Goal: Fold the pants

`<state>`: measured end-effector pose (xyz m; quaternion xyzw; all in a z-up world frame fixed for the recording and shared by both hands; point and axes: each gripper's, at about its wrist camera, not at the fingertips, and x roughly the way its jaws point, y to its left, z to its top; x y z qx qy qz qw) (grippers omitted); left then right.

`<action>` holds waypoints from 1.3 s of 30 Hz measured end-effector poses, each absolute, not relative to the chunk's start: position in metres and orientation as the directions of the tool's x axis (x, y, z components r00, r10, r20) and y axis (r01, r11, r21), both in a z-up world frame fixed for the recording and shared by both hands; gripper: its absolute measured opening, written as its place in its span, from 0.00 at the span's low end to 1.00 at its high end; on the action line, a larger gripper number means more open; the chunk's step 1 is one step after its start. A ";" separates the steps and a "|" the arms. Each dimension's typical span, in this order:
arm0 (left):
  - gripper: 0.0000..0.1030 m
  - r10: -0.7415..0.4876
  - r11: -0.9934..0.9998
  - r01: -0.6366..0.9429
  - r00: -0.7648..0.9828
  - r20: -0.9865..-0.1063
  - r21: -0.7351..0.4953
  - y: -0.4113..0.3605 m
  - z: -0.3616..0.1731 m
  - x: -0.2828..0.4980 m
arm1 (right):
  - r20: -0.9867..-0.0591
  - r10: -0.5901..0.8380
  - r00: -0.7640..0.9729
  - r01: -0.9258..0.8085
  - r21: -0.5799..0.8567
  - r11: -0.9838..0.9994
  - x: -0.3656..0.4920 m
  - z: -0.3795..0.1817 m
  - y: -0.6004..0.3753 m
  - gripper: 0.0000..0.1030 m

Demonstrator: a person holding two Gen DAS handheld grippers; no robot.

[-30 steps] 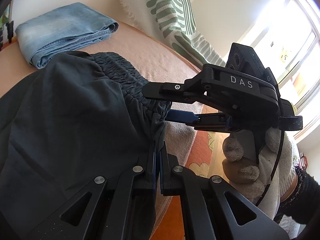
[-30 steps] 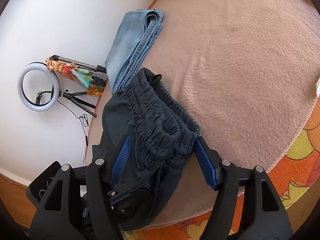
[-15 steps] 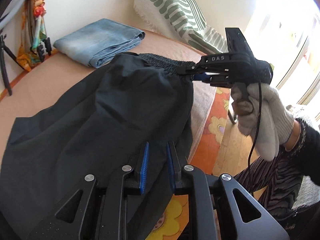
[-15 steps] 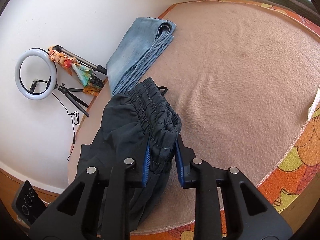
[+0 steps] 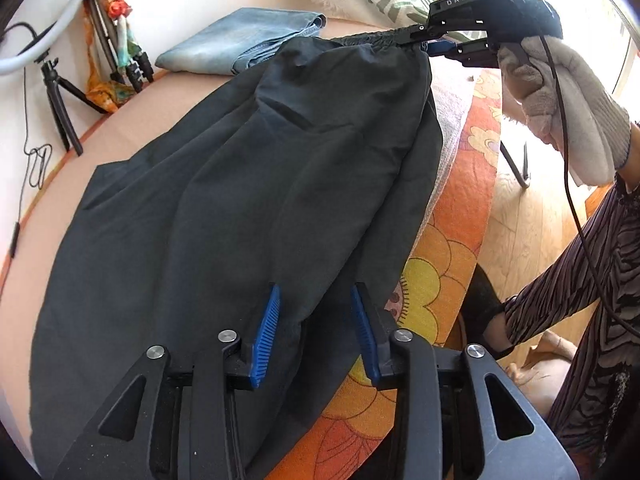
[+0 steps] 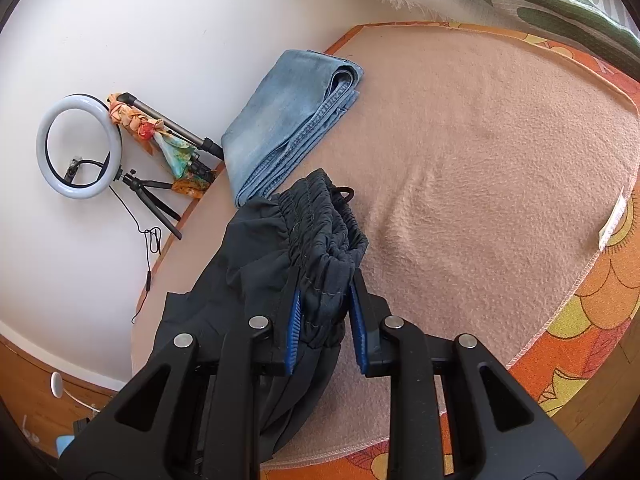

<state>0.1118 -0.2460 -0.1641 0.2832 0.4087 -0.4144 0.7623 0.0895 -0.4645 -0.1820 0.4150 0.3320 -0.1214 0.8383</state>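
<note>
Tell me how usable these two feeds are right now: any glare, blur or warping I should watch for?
Left wrist view: window glare washes out the top right behind the right gripper; the black pants lose fold detail in shadow; edges bow. Right wrist view: even light, sharp on the waistband and folded jeans; the blanket edge curves from the fisheye.

We see the pants (image 5: 248, 184) as thin, matt dark cloth; the jeans (image 6: 280, 120) as faded denim; the blanket (image 6: 480, 168) as fuzzy, napped cloth; the floor (image 5: 532, 224) as smooth, pale wood; the glove (image 5: 576, 104) as coarse knit.
</note>
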 end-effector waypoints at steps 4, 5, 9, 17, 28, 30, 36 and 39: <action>0.36 -0.389 0.488 0.863 0.348 -0.853 0.130 -0.248 -0.164 0.111 | -0.656 0.077 0.751 0.479 0.622 0.620 0.089 -0.182 -0.465 0.23; 0.36 -0.373 0.484 0.861 0.366 -0.852 0.158 -0.250 -0.166 0.111 | -0.656 0.078 0.751 0.478 0.621 0.621 0.089 -0.182 -0.465 0.23; 0.36 -0.352 0.439 0.866 0.409 -0.842 0.238 -0.257 -0.176 0.109 | -0.657 0.077 0.750 0.478 0.619 0.623 0.089 -0.183 -0.466 0.23; 0.02 -0.474 0.438 0.891 0.344 -0.810 0.122 -0.247 -0.161 0.115 | -0.664 0.061 0.746 0.482 0.601 0.637 0.090 -0.181 -0.462 0.22; 0.01 -0.527 0.397 0.918 0.238 -0.816 0.011 -0.243 -0.167 0.104 | -0.653 0.000 0.757 0.491 0.569 0.659 0.057 -0.167 -0.454 0.19; 0.01 -0.526 0.388 0.922 0.218 -0.822 -0.003 -0.245 -0.174 0.102 | -0.677 -0.007 0.736 0.516 0.554 0.653 0.054 -0.178 -0.457 0.19; 0.04 -0.531 0.378 0.926 0.221 -0.818 0.005 -0.246 -0.176 0.094 | -0.677 -0.040 0.735 0.522 0.527 0.671 0.042 -0.178 -0.453 0.18; 0.05 -0.534 0.387 0.921 0.197 -0.822 -0.031 -0.244 -0.179 0.097 | -0.724 -0.050 0.688 0.561 0.485 0.671 0.045 -0.188 -0.453 0.18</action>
